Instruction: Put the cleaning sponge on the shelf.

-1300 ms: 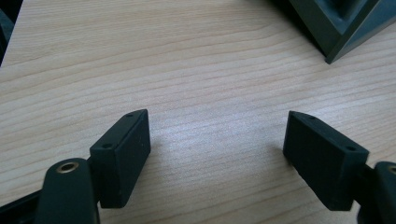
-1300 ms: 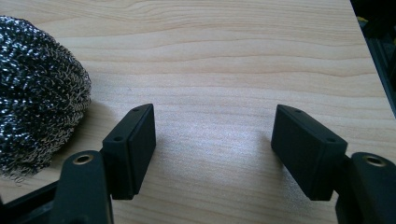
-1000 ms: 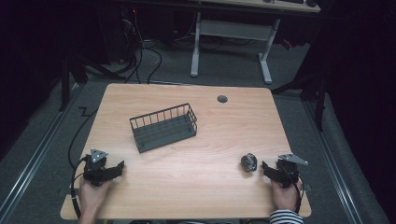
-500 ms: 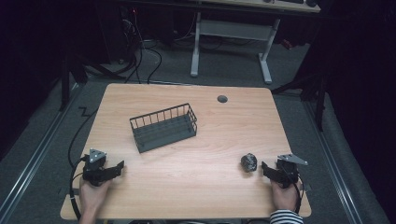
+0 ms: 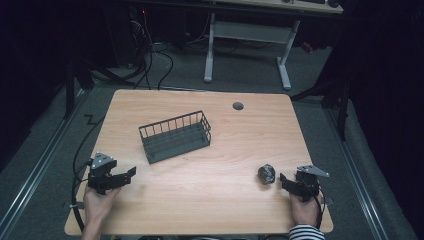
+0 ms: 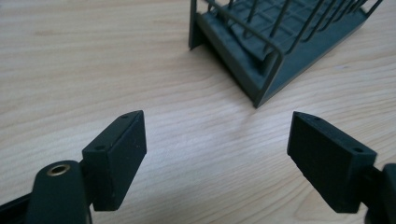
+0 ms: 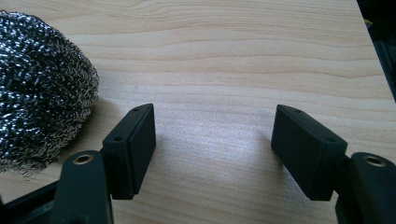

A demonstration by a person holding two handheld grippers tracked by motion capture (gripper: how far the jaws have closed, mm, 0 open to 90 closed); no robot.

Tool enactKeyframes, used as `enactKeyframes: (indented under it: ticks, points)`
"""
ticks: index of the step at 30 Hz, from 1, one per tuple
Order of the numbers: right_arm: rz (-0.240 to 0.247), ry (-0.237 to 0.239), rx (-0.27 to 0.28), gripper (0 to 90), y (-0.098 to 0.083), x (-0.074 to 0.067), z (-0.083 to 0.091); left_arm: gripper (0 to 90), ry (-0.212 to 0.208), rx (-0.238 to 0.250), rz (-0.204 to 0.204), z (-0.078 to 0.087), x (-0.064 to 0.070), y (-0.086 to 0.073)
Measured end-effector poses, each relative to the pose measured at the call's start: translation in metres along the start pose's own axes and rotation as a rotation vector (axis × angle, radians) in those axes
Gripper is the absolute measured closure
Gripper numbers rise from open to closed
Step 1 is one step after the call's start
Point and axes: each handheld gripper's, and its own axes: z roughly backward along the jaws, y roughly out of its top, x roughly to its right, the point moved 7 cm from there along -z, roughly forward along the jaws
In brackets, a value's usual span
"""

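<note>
Dark floor and cables surround your pale wooden tabletop [image 5: 210, 200]. Mid-tabletop sits a dark grey wire basket [image 5: 175, 136], nothing visible inside. Your left claw [image 5: 131, 172] gapes wide, having just been opening on nothing; your right claw [image 5: 283, 179] stands apart just beside the steel-wool scouring ball [image 5: 266, 173].

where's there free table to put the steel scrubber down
Bare wood lies between the wire basket and the steel scrubber, along the near edge between both grippers, and right of the round hole. No spot is crowded.
</note>
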Motion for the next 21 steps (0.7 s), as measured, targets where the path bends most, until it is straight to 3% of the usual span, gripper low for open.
enactKeyframes:
  ticks: [3,9,13,21]
  points:
    - [0.000,0.001,0.002,31.2,0.000,0.000,0.000,19.5,-0.023,0.016,-0.007,0.005,0.006,0.010]
    - [-0.001,0.001,0.003,31.1,0.000,0.000,0.000,17.3,-0.024,0.030,-0.021,0.016,0.016,0.034]
    - [0.001,0.002,0.003,31.1,0.000,0.000,0.000,17.3,-0.051,0.026,-0.017,0.016,0.020,0.046]
    - [0.004,0.004,0.003,31.1,0.000,0.000,0.000,18.4,-0.062,0.027,-0.030,0.012,0.030,0.073]
